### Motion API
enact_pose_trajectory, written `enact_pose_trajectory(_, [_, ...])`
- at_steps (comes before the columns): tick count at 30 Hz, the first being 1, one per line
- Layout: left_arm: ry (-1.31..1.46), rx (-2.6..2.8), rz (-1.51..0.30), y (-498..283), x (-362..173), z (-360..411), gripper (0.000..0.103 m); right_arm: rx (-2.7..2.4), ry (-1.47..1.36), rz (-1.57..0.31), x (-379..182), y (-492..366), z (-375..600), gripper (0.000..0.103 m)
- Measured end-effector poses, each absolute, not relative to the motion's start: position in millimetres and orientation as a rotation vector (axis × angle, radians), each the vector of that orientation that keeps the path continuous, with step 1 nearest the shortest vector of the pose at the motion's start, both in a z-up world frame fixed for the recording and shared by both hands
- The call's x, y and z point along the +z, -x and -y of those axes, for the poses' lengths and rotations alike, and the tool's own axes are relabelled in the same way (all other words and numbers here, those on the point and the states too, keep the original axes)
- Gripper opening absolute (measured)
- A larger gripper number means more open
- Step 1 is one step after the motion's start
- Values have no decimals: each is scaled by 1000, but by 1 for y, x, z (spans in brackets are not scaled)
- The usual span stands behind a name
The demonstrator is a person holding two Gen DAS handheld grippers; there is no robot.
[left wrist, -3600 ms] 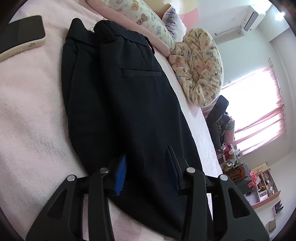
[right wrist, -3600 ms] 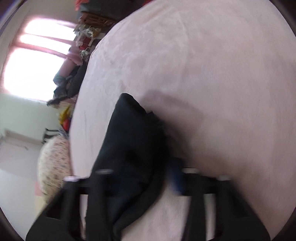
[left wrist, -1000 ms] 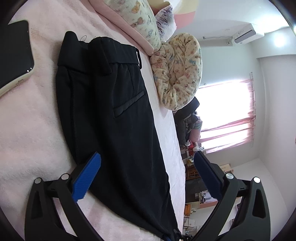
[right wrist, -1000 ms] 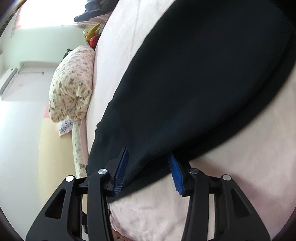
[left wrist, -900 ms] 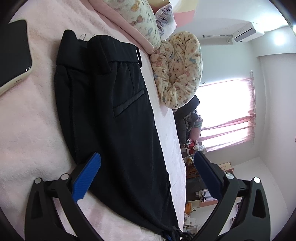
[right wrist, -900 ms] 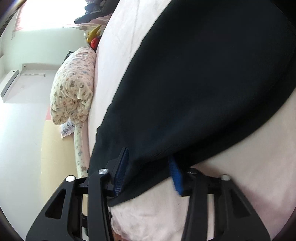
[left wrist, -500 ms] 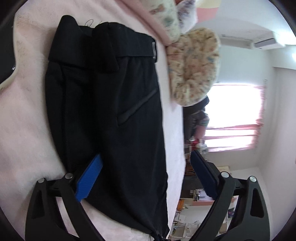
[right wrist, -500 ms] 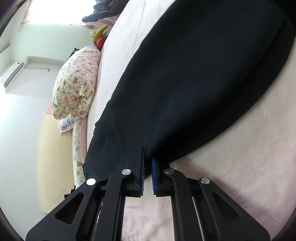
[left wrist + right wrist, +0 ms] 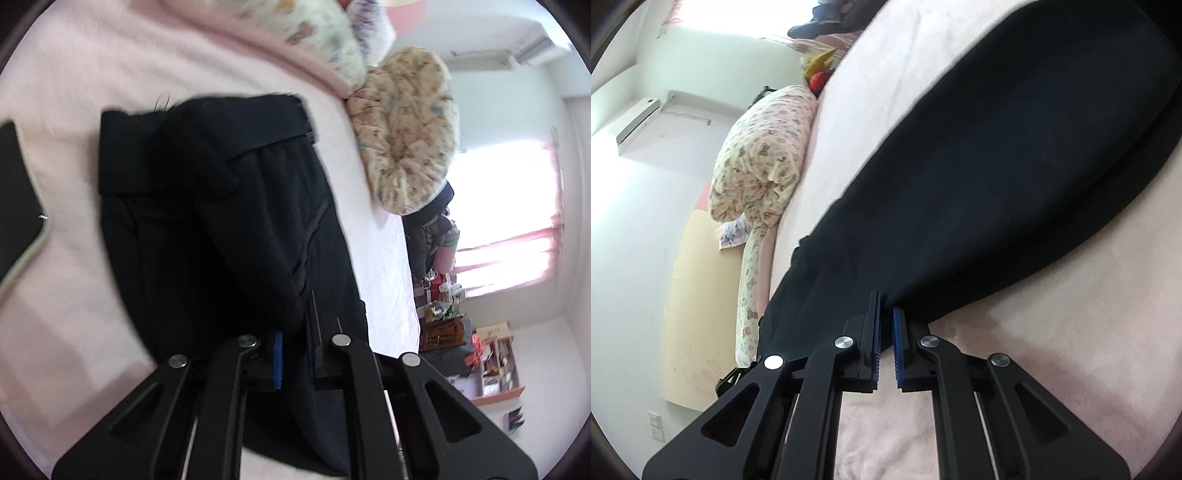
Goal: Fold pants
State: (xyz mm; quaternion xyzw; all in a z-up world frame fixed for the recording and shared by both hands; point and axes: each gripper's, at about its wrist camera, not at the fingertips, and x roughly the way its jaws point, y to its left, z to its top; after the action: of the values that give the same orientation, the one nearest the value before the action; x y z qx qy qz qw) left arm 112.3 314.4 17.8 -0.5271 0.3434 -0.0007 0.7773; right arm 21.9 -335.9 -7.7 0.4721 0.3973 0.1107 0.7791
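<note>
Black pants (image 9: 221, 206) lie on the pink bed (image 9: 66, 317), waistband (image 9: 236, 125) at the far end and a back pocket slit showing. My left gripper (image 9: 295, 325) has its jaws closing tight on a bunched ridge of the fabric, which is raised a little off the bed. In the right wrist view the pants (image 9: 1015, 166) stretch away towards the upper right. My right gripper (image 9: 885, 306) is shut on their near edge, the blue pads (image 9: 897, 332) pinching the cloth just above the bed (image 9: 1052, 350).
A dark phone (image 9: 14, 206) lies on the bed to the left of the pants. A patterned rolled quilt (image 9: 406, 129) and pillows sit along the far side, seen also as the quilt (image 9: 761, 155). Cluttered shelves and a bright window stand beyond the bed.
The left jaws went from wide open around the pants to closed on a pinch of fabric, lifting it slightly. The right jaws closed on the pants' edge and rose a little.
</note>
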Motion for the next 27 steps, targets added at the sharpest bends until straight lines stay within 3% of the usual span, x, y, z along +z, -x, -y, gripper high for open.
enact_pose_trajectory(3, [1117,6,-708,-95,19,-314,9,238,-988,-845,-6,-14,337,4])
enact_pose_trajectory(8, [1145,72,-736,-90,-24,-314,15,207,-961,-957,-33,-19,335,5])
enact_pose_trajectory(10, [1129,72,-726,-88,-19,-313,18,231,-945,-963,-29,-12,339,15])
enact_pose_trajectory(12, [1099,94,-726,-83,-9,-311,31,221,-909,-963,-21,-5,343,24])
enact_pose_trajectory(13, [1085,110,-713,-77,-3,-310,38,210,-885,-943,-13,4,350,37])
enact_pose_trajectory(15, [1033,165,-643,-56,15,-306,70,185,-881,-885,-2,21,369,51])
enact_pose_trajectory(17, [933,237,-538,-32,36,-291,83,114,-919,-784,11,43,406,51])
enact_pose_trajectory(19, [852,221,-472,-20,54,-272,88,7,-983,-682,16,62,446,51])
enact_pose_trajectory(21, [781,159,-435,-18,70,-245,101,-107,-1078,-596,14,79,487,51])
enact_pose_trajectory(27, [700,57,-506,-55,59,-192,101,-406,-1301,-491,-21,98,581,46])
